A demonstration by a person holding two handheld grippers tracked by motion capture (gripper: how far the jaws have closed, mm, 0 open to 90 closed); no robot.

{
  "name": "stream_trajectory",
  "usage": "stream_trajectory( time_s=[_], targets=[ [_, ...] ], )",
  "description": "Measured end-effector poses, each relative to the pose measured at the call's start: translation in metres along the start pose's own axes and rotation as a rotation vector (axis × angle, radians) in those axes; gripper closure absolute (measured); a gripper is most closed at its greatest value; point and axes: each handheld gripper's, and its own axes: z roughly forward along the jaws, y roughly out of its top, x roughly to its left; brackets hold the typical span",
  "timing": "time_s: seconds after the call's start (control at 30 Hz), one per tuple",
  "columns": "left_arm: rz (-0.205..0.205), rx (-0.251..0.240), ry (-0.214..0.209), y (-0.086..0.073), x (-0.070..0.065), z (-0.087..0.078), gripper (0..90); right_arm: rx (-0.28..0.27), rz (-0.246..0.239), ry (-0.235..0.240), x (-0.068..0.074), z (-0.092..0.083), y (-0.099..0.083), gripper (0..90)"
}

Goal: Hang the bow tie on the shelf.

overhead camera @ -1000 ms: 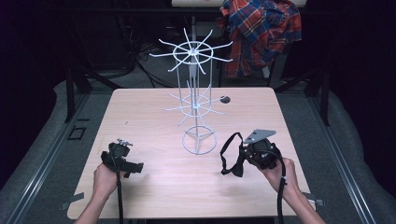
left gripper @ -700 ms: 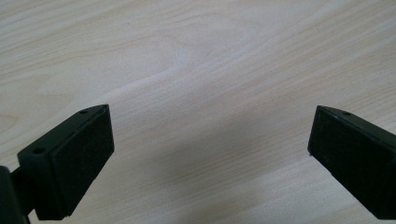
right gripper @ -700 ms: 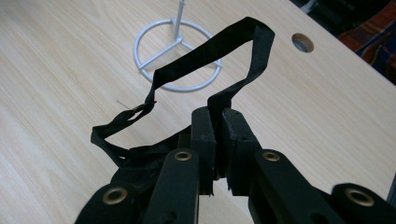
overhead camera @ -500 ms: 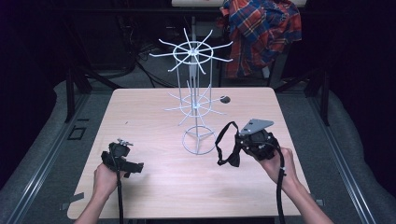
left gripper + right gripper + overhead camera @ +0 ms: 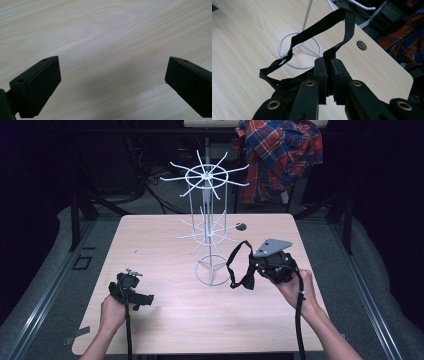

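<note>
High view: taking the white wire rack [image 5: 209, 227] at the table's middle as the landmark, the left gripper [image 5: 131, 292] sits well to the left of the rack's ring base and nearer the person, held low over the light wooden table [image 5: 165, 245] by the left hand [image 5: 112, 312], in the same spot as a second ago. In the left gripper view its two black jaws stand wide apart with nothing but bare wood grain between them. The rack stands upright, with two tiers of spokes above its round base. Right of that base, the right gripper [image 5: 250, 276] is gripped by the right hand [image 5: 295, 287], with the grey three-cornered plate on top, and it has come closer to the rack and a little farther up the table than a second ago. In the right gripper view its jaws are pressed together on a black strap [image 5: 329, 27], which rises in a loop above them and trails down in a loose bunch to the left. The loop appears to overlap the rack's base ring, though whether it touches the wire is unclear. Beyond the rack, off the table's far right corner, a plaid shirt [image 5: 280, 155] hangs.
</note>
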Motion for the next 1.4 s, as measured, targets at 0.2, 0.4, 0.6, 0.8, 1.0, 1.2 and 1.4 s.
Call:
stream_trajectory(
  time_s=[0.2,0.4,0.6,0.8,1.0,1.2,1.4],
  targets=[
    [-0.002,-0.002,-0.002,0.0,0.0,0.0,0.6,-0.004,0.011,-0.02,-0.008,0.005,0.003,84.5],
    [-0.001,-0.002,-0.003,0.0,0.001,0.0,0.6,-0.012,0.028,-0.024,-0.016,0.016,0.003,84.5],
    [0.0,-0.001,-0.006,0.0,0.0,0.001,0.6,-0.011,0.062,-0.033,-0.023,0.031,0.003,84.5],
    [0.0,0.002,-0.009,0.0,0.001,0.001,0.6,-0.019,0.104,-0.022,-0.029,0.046,0.001,84.5],
    [0.0,0.003,-0.011,0.0,0.001,0.001,0.6,-0.041,0.149,-0.006,-0.034,0.06,-0.001,84.4],
    [-0.003,0.002,-0.013,0.0,0.001,0.001,0.6,-0.057,0.167,0.005,-0.032,0.072,0.001,84.4],
    [-0.001,0.002,-0.014,-0.001,0.001,0.001,0.6,-0.062,0.181,0.016,-0.029,0.083,0.004,84.4]
  ],
)
